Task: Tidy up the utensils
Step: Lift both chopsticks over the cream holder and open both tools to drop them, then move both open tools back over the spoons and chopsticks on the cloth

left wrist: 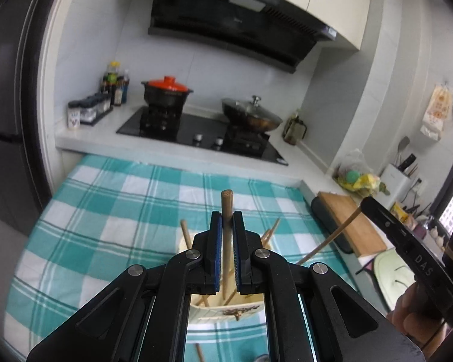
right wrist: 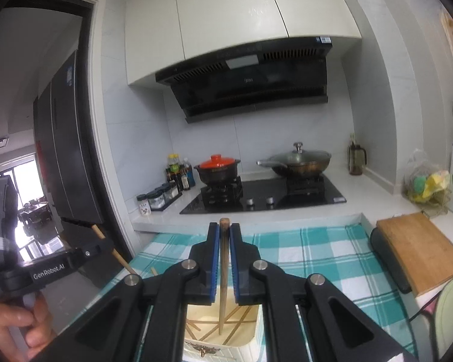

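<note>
Left wrist view, fingers: the left gripper has its blue pads pressed on a brown chopstick, which stands straight up with its round end poking above the tips.
Right wrist view, fingers: the right gripper pinches a second chopstick the same way, thin end pointing down.
Holder: the cream utensil holder sits right under both grippers, on the green checked cloth. More chopsticks already lean inside it.
Loose one: another chopstick lies on the cloth just in front of the holder.
Farther from the holder: a wooden cutting board is off to its right side, and the black stove is well behind it.
Doing it well: I think each stick should go down slowly, kept straight, with its tip over the holder's open top. Let go only when the tip is inside. Move one at a time so the two sticks don't bump.
</note>
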Action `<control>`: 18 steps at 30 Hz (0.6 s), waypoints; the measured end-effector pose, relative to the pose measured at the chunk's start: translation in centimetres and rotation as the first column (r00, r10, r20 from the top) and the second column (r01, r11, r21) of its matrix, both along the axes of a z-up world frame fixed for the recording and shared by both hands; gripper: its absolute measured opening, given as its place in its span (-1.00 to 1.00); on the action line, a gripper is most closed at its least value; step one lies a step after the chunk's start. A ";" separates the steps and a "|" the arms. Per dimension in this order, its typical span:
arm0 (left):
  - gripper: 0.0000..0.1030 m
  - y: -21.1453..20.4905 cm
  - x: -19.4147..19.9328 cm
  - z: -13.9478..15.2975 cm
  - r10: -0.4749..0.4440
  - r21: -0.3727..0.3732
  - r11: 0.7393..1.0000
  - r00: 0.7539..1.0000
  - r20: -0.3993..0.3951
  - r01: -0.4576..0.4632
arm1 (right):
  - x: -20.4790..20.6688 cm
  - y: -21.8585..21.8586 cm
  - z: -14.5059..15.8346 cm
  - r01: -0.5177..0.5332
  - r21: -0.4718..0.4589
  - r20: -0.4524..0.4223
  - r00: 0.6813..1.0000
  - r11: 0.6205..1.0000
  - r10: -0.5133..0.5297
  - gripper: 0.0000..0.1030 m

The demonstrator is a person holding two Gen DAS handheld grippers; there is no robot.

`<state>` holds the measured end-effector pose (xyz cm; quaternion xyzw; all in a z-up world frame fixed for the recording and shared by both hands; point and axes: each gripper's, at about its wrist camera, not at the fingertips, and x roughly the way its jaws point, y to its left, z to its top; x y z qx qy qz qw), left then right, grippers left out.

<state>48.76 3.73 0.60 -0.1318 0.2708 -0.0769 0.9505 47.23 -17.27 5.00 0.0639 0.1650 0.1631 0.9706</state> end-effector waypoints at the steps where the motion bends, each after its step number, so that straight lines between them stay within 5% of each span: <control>1: -0.91 -0.2 0.6 -1.0 -0.004 0.006 1.000 1.000 -0.029 0.004 | 0.9 0.1 -1.1 0.004 0.004 -0.034 0.999 1.000 -0.003 -0.86; 8: -0.89 -1.1 2.2 -4.9 -0.014 0.038 0.999 0.989 -0.149 0.020 | 5.7 -0.7 -8.4 0.024 0.038 -0.306 0.952 0.999 -0.011 -0.79; 11: -0.22 -0.6 1.2 -4.9 -0.016 0.038 0.999 0.986 -0.166 0.022 | 5.8 -0.7 -9.6 0.025 0.019 -0.343 0.939 0.999 -0.017 -0.77; 12: 0.16 -0.4 0.3 -4.7 -0.009 0.052 0.998 0.988 -0.156 0.017 | 5.5 -0.7 -9.6 0.028 0.012 -0.343 0.939 1.000 -0.022 -0.56; 13: 0.33 -0.2 -0.7 -4.4 -0.006 0.074 0.997 0.990 -0.141 0.017 | 5.1 -1.0 -9.4 0.029 0.012 -0.338 0.941 1.000 -0.023 -0.39; 14: 0.37 0.0 -1.8 -4.3 -0.010 0.101 0.995 0.991 -0.132 0.023 | 4.5 -1.3 -9.0 0.032 0.015 -0.328 0.944 0.999 -0.025 -0.08; 18: 0.57 0.8 -7.1 -5.3 -0.013 0.205 0.978 0.987 -0.158 0.046 | 1.2 -2.3 -7.3 0.015 -0.023 -0.278 0.960 1.000 -0.021 -0.02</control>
